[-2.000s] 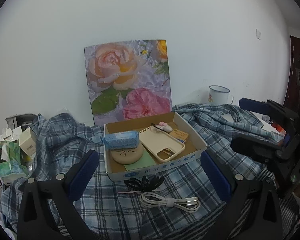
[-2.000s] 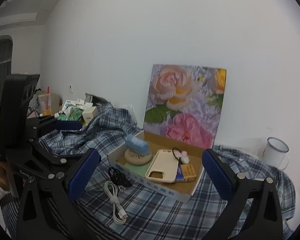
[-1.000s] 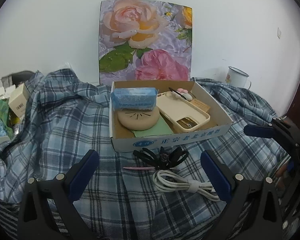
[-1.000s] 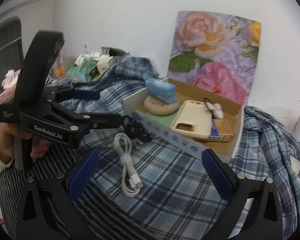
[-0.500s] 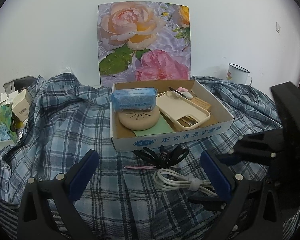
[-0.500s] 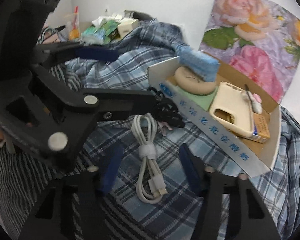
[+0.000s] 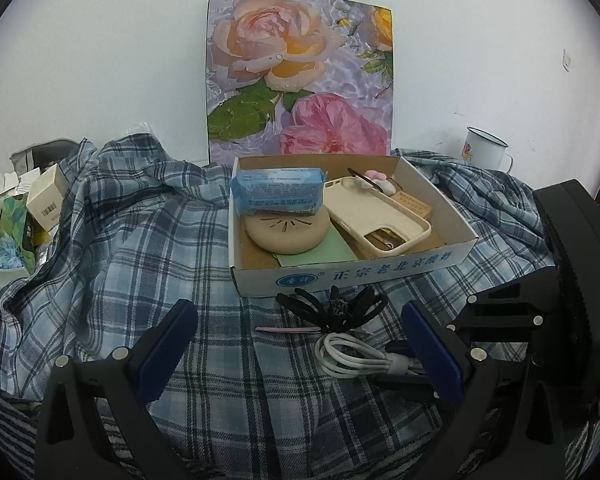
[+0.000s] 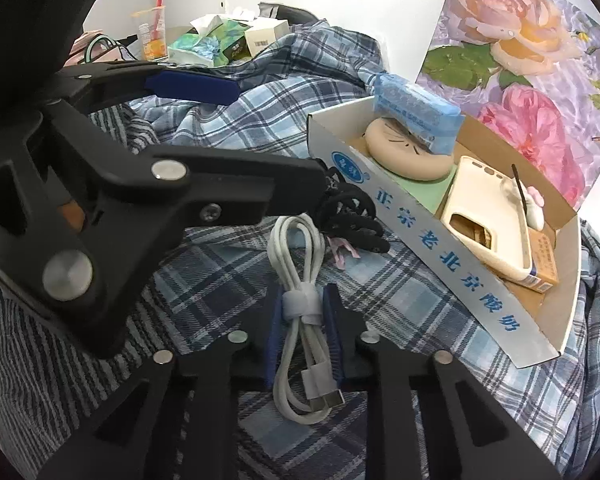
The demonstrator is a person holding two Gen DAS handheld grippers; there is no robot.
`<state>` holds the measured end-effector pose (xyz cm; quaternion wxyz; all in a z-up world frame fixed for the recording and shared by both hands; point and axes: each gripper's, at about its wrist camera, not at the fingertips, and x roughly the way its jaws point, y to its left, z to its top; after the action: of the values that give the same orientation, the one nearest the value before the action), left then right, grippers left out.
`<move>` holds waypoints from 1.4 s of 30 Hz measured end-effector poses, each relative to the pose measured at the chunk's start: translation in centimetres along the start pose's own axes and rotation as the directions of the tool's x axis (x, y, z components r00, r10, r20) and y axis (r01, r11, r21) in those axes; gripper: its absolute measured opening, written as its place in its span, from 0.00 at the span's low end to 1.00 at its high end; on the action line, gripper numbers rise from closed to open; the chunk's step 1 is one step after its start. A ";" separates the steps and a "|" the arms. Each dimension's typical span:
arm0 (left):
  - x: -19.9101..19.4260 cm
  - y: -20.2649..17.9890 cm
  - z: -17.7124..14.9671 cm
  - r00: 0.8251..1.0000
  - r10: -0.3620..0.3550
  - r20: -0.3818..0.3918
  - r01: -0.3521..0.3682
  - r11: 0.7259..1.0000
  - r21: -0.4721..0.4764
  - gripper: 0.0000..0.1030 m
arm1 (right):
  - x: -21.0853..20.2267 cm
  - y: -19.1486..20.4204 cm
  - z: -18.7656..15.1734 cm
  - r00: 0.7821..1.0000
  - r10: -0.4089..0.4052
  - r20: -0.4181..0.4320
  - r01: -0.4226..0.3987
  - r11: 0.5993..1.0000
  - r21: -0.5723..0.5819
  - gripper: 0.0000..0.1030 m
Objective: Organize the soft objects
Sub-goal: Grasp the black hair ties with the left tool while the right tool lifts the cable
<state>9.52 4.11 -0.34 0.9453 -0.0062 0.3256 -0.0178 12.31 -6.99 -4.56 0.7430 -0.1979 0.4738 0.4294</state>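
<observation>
Our right gripper (image 8: pixel 303 312) has just been closing and now pinches the bundled white USB cable (image 8: pixel 300 276) at its strap, at six o'clock of the cardboard box (image 8: pixel 439 248). Risk: loops slipping free (left gripper (image 7: pixel 300 344) spread, idle).

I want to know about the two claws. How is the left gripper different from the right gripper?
The left gripper is wide open and empty; the right gripper has just closed on the white cable. Both have blue pads over the plaid cloth.
</observation>
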 end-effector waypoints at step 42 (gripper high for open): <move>8.2 -3.0 0.1 0.949 -0.039 -0.312 0.081 0.989 0.122 0.58 | -7.5 -5.5 -1.8 0.928 -0.084 0.364 -0.020 0.962 0.271 0.17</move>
<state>15.93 0.84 -5.28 0.8800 0.0500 0.4672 -0.0692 14.51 -14.63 0.58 0.8461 -0.0176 0.3752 0.3782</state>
